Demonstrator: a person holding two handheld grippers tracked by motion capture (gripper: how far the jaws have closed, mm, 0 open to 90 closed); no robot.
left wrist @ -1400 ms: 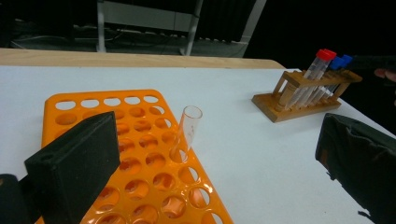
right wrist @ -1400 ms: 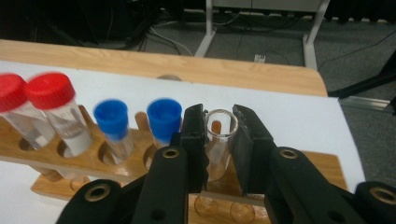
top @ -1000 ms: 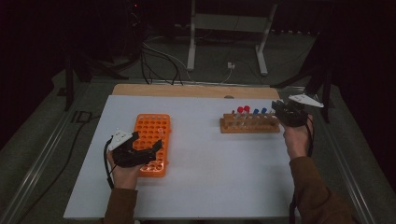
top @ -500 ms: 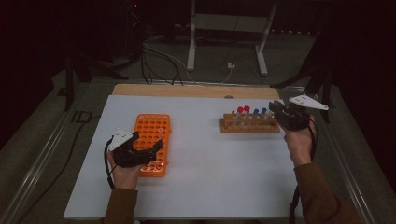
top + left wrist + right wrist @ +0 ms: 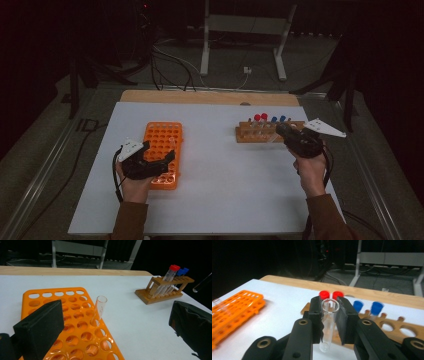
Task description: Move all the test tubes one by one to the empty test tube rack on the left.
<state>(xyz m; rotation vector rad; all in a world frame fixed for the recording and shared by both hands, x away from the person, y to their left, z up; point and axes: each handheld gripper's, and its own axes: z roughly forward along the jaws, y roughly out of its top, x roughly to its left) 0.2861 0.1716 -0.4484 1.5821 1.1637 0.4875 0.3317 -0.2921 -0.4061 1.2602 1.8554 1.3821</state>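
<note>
The right gripper (image 5: 329,315), now drawing back from the wooden rack (image 5: 250,134), is clamping a clear tube (image 5: 327,325); its own view is revealing this; the left gripper (image 5: 117,325) is gaping over the orange rack (image 5: 75,322).

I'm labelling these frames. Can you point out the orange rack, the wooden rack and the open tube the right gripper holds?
orange rack (image 5: 161,139): high view, middle of its holed top.
wooden rack (image 5: 163,293): left gripper view, its front side.
open tube (image 5: 328,322): right gripper view, glass wall between the fingers.

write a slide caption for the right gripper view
Right tool clamps an uncapped clear test tube above the wooden rack of red- and blue-capped tubes; orange rack at left.
</note>
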